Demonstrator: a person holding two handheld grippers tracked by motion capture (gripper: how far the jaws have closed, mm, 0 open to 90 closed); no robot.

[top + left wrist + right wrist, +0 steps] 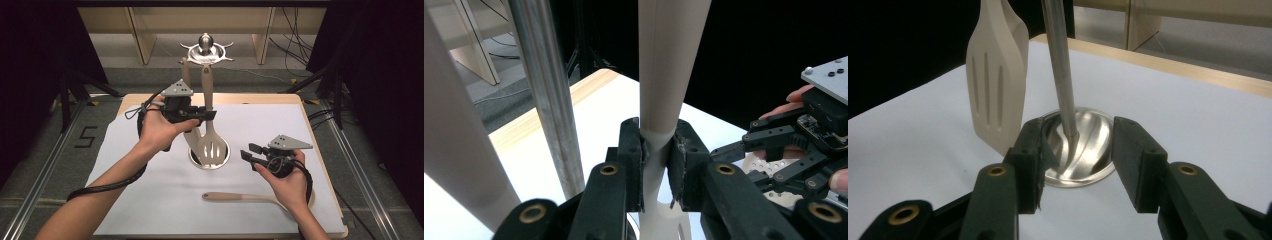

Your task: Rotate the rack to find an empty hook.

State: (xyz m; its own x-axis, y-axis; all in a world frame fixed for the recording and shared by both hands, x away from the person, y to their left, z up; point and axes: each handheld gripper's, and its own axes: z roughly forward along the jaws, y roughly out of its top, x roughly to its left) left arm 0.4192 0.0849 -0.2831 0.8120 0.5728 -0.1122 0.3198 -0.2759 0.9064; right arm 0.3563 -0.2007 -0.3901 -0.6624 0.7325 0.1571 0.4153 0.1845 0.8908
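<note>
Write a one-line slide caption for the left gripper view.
Left gripper shut on a hanging beige utensil handle beside the metal stand pole.

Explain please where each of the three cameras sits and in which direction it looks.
High view: above the person's side, looking forward and down on the table; both forearms show.
Left gripper view: on the left gripper, looking along its jaws clamped on the slotted turner.
Right gripper view: on the right gripper, jaws open, facing the rack's base.
Shared: the rack's metal pole.
</note>
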